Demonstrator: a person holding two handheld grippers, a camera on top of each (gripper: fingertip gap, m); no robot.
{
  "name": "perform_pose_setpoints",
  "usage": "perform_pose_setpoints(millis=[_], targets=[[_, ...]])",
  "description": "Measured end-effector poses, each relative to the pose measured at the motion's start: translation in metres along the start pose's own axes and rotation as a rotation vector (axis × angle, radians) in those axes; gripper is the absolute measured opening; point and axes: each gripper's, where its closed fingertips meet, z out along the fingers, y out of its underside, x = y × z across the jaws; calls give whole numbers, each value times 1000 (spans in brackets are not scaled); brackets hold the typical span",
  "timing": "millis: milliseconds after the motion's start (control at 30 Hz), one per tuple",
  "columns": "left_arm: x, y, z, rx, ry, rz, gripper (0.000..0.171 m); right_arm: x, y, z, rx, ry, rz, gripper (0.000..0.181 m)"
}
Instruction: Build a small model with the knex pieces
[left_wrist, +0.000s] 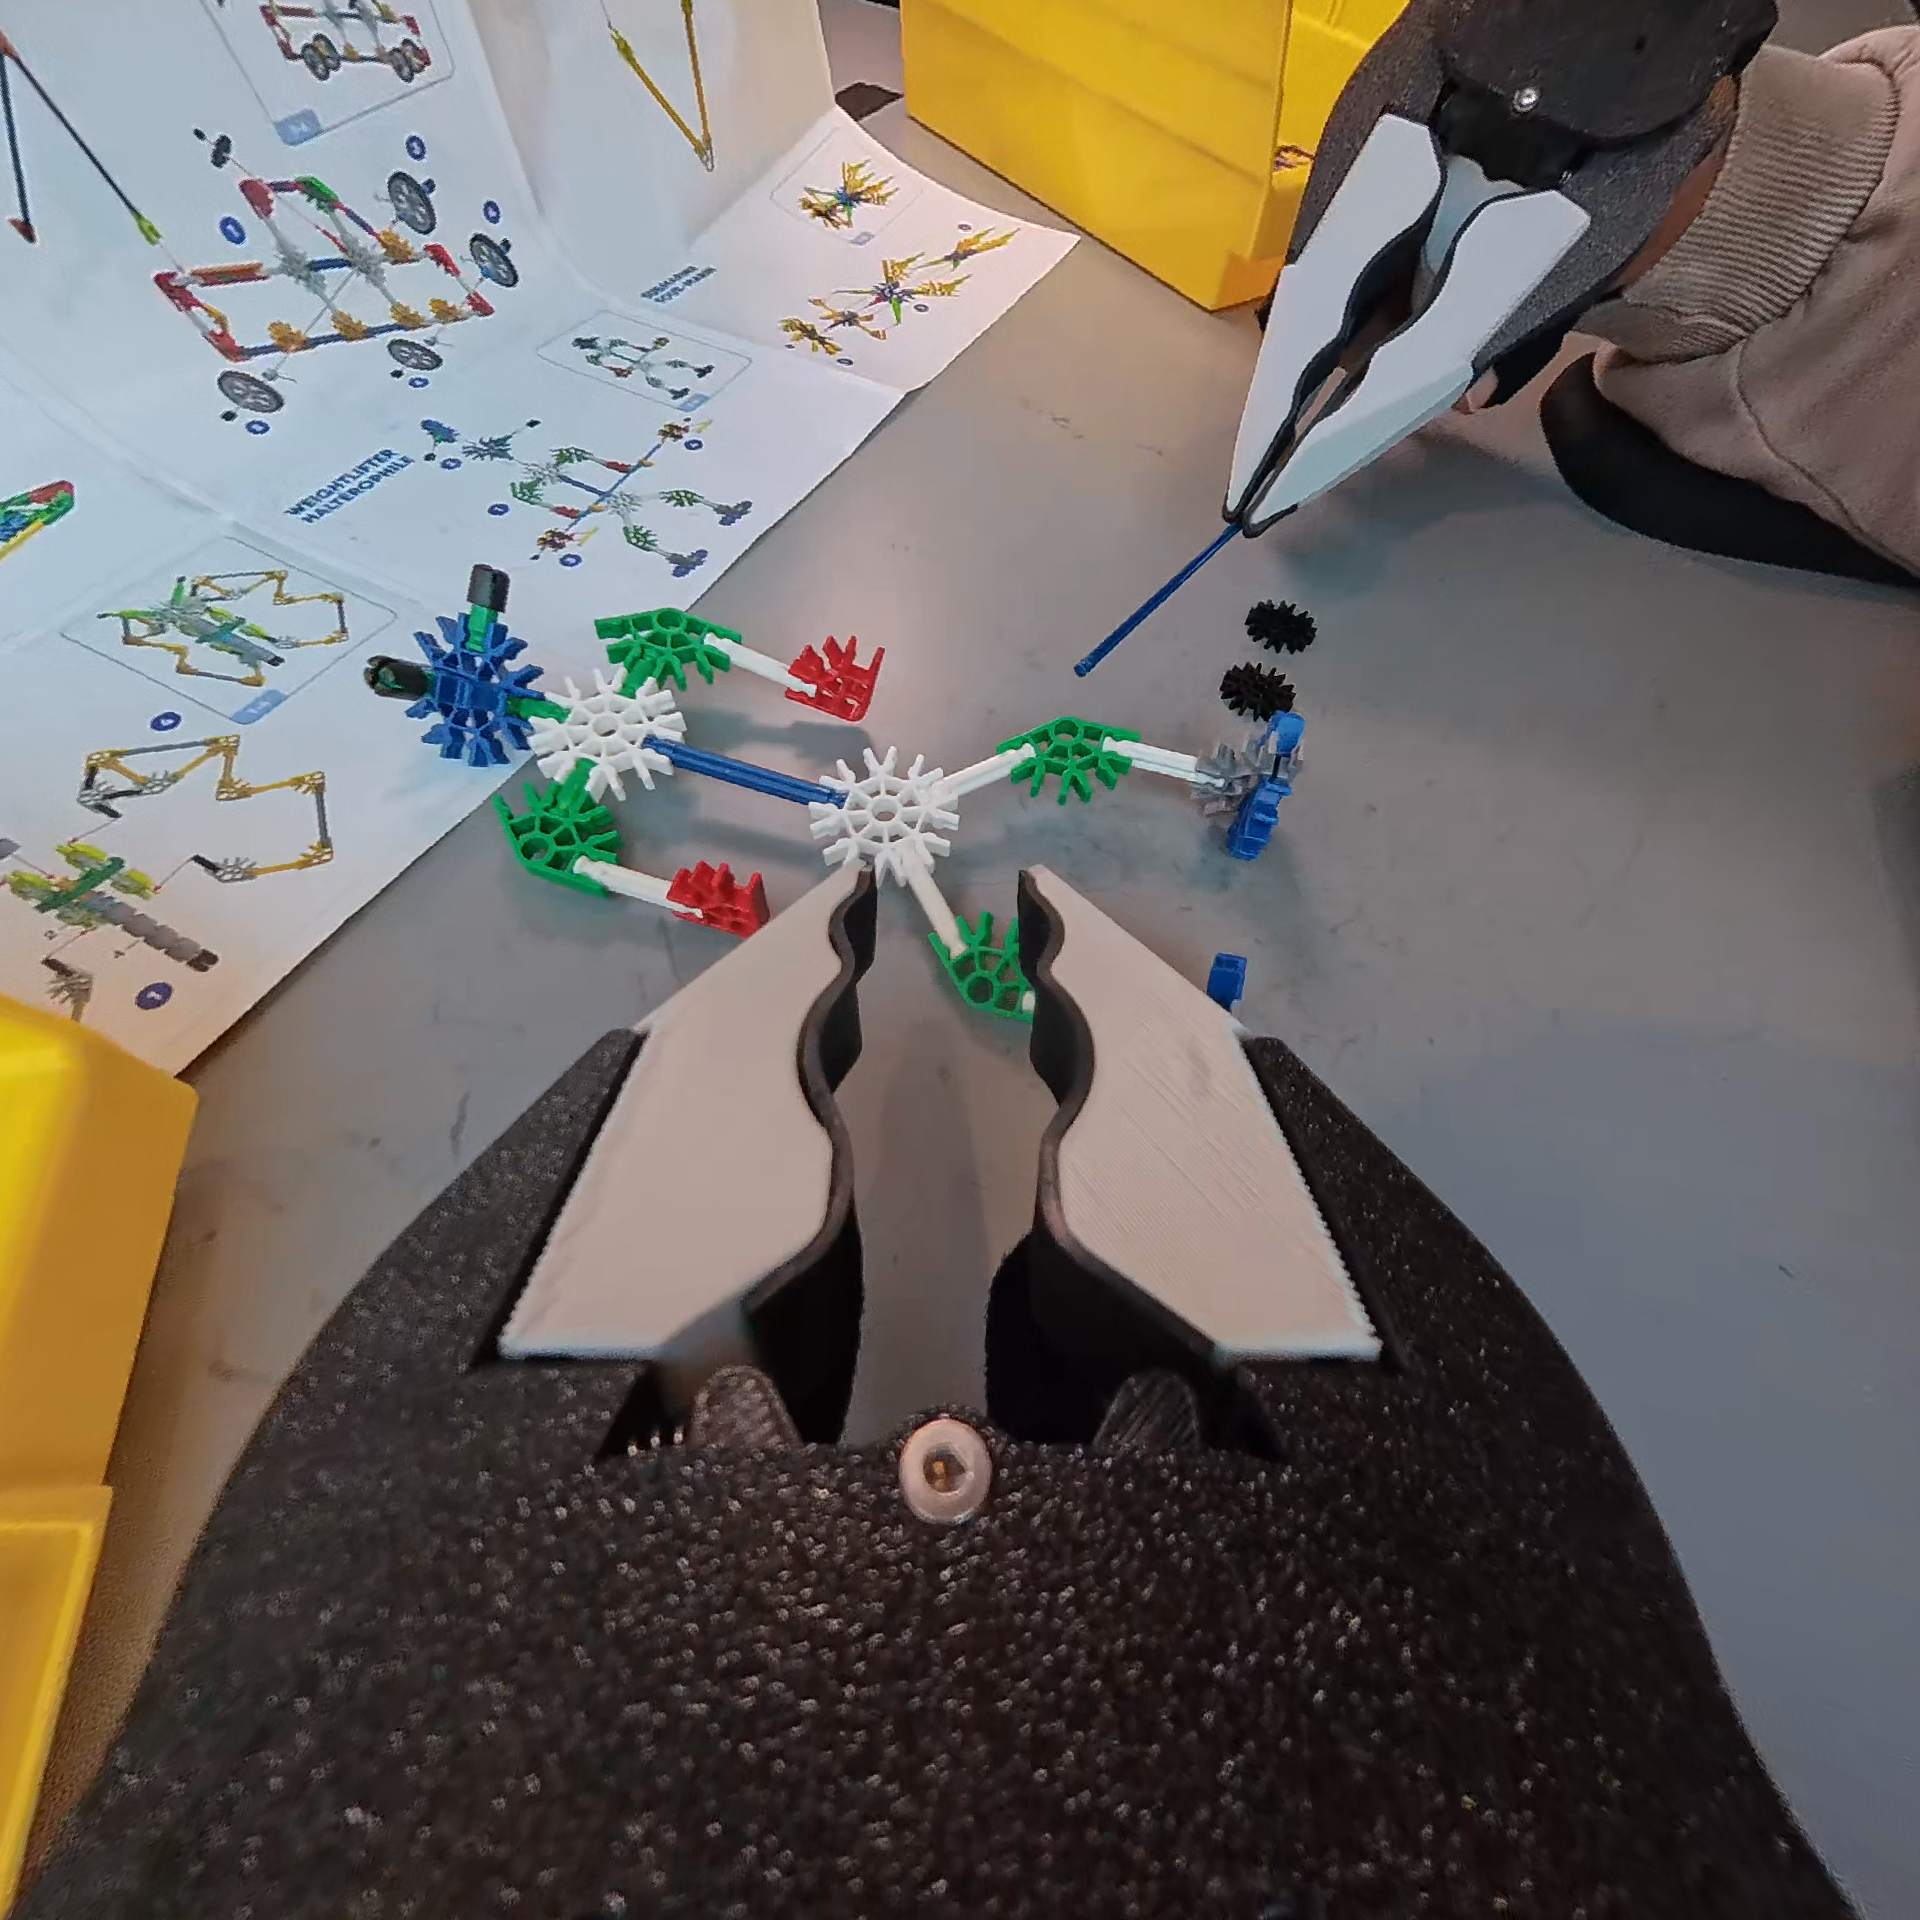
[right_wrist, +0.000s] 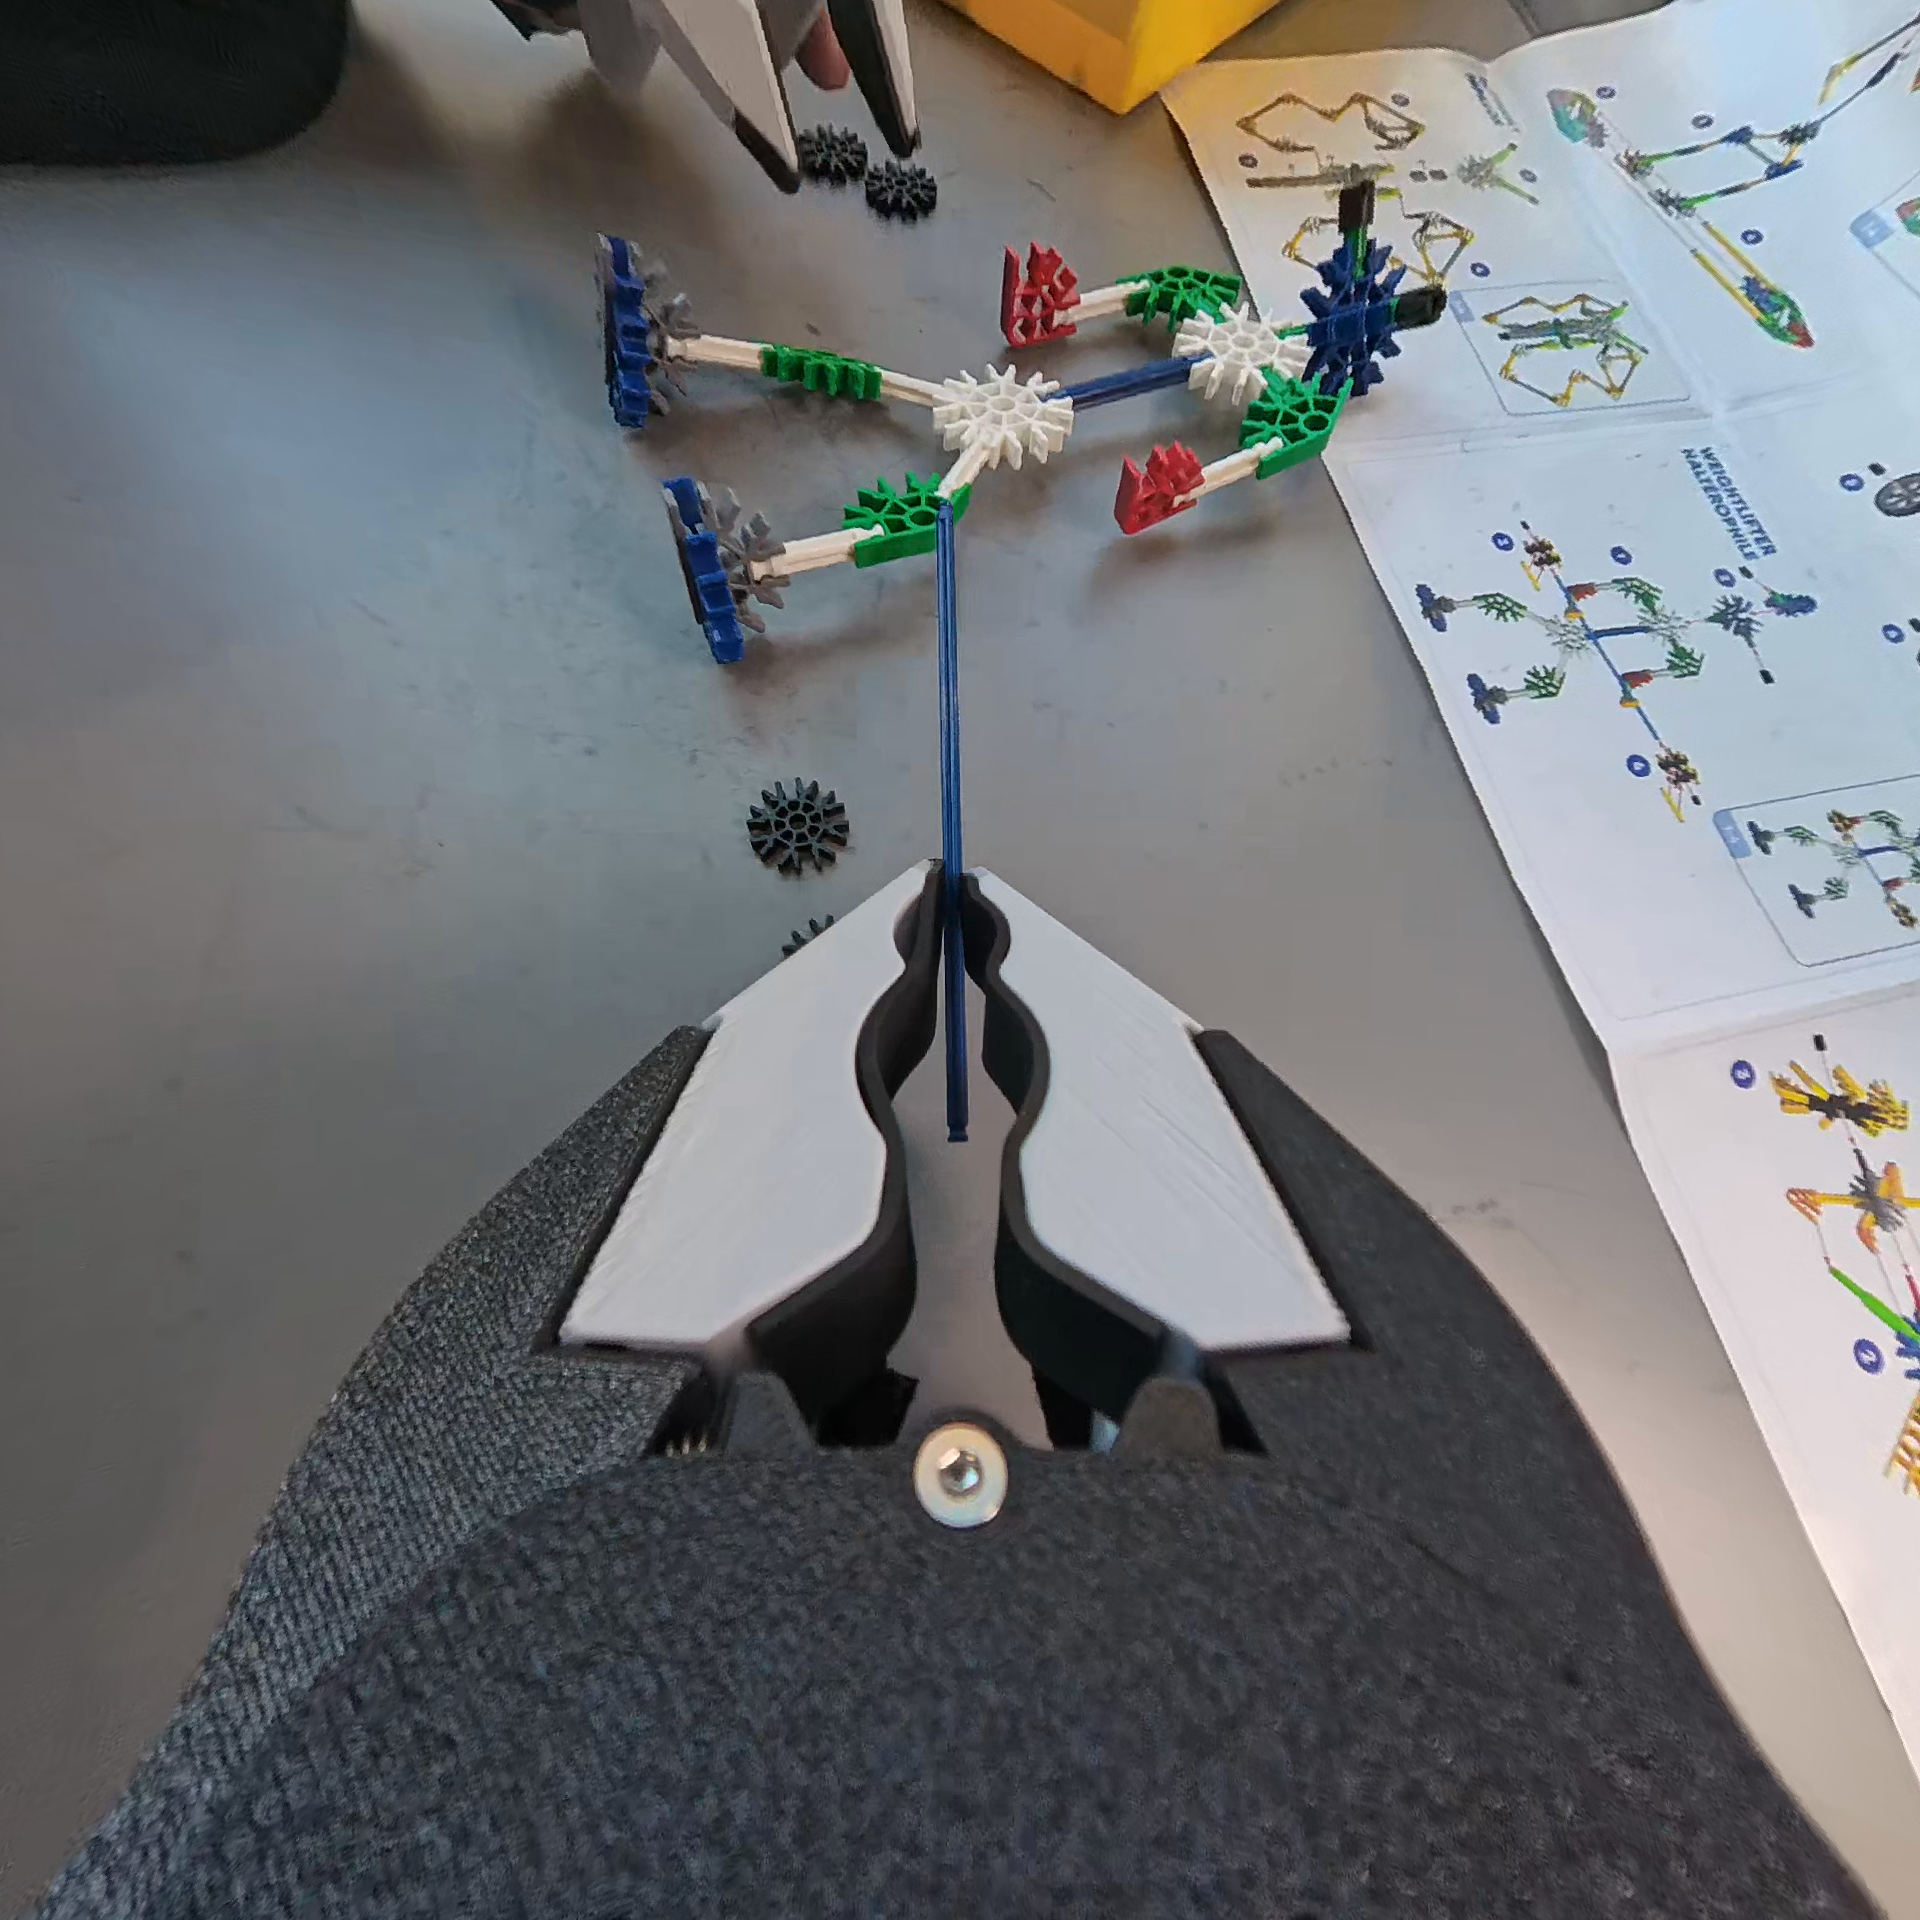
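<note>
Two grippers: right one pinching a thin, light, slippery blue rod near the model; left spread, empty, beside it.

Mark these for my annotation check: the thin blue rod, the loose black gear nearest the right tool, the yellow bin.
thin blue rod (right_wrist: 949, 686), right wrist view, mid-shaft.
loose black gear (right_wrist: 797, 826), right wrist view, hub.
yellow bin (left_wrist: 1091, 135), left wrist view, front wall.

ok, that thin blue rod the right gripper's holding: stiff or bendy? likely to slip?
The blue rod looks straight along its whole free length, so probably fairly stiff, and light given how thin it is. The right gripper pinches it only near the fingertips, and much sticks out ahead, so it could pivot or slip if its tip is pushed sideways.
</note>
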Motion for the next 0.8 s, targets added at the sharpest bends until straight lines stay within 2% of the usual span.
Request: perform_pose_setpoints(millis=[100,200,300,367,633,800], targets=[[25,-12,1,51,90,52,25,-9,-6,0,22,-39,-12,0],[65,-33,2,122,191,133,24,-37,-13,4,30,-158,-34,0],[105,-31,9,85,289,229,24,-73,-28,7,61,-288,-79,0],[128,-21,14,26,366,269,22,-91,-31,11,52,-344,-111,0],[144,24,27,-207,398,373,17,-113,-31,26,31,-388,-153,1],[153,37,29,-256,430,390,7,-125,-36,28,41,-417,-173,0]])
